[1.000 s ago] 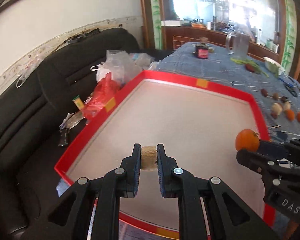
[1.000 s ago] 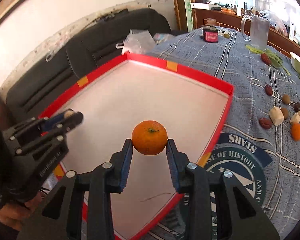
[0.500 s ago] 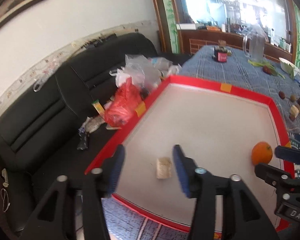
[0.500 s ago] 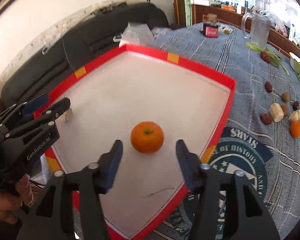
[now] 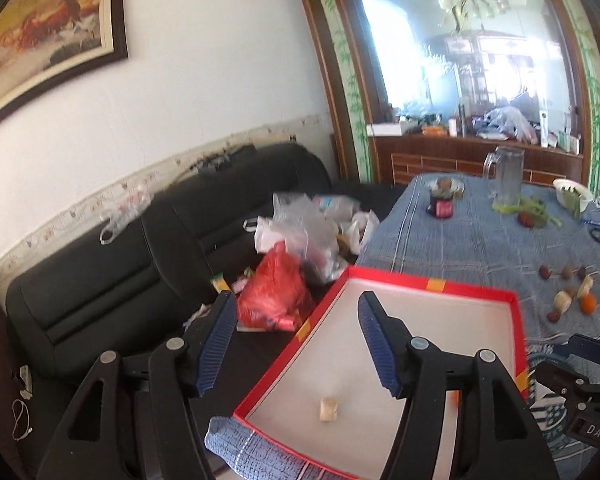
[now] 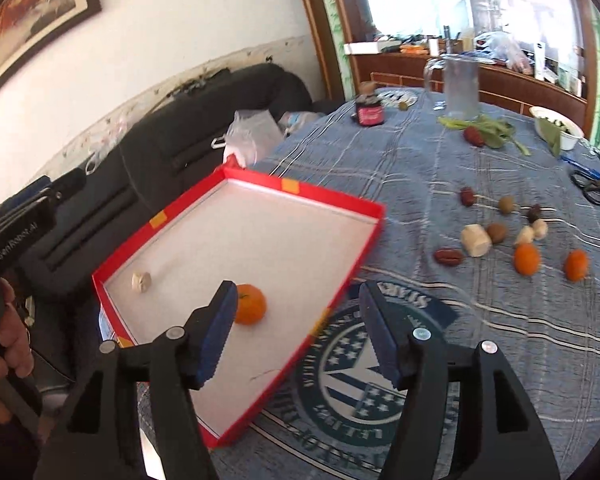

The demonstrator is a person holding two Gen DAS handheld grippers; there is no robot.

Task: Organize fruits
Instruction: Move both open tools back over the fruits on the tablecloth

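Note:
A red-rimmed tray (image 6: 340,196) with a white floor lies on the blue tablecloth. Inside it sit an orange (image 6: 251,309) and a small pale chunk (image 6: 141,281), the same pale chunk (image 5: 328,409) showing in the left wrist view. My right gripper (image 6: 294,330) is open, raised above the tray's near corner, holding nothing. My left gripper (image 5: 296,346) is open too, lifted high over the tray's (image 5: 432,282) left side. Loose fruits lie on the cloth to the right: two small oranges (image 6: 526,259), a pale chunk (image 6: 475,240), red dates (image 6: 448,257) and brown nuts.
A black sofa (image 5: 148,264) with plastic bags (image 5: 300,240) stands left of the table. At the far end of the table are a glass jug (image 6: 458,86), a dark jar (image 6: 369,110), greens, a white bowl (image 6: 556,126) and scissors (image 6: 588,188). A hand (image 6: 4,344) holds the left gripper.
Both grippers let go of their fruit, opened wide and rose up and back from the tray. The orange and the pale chunk now rest on the tray floor.

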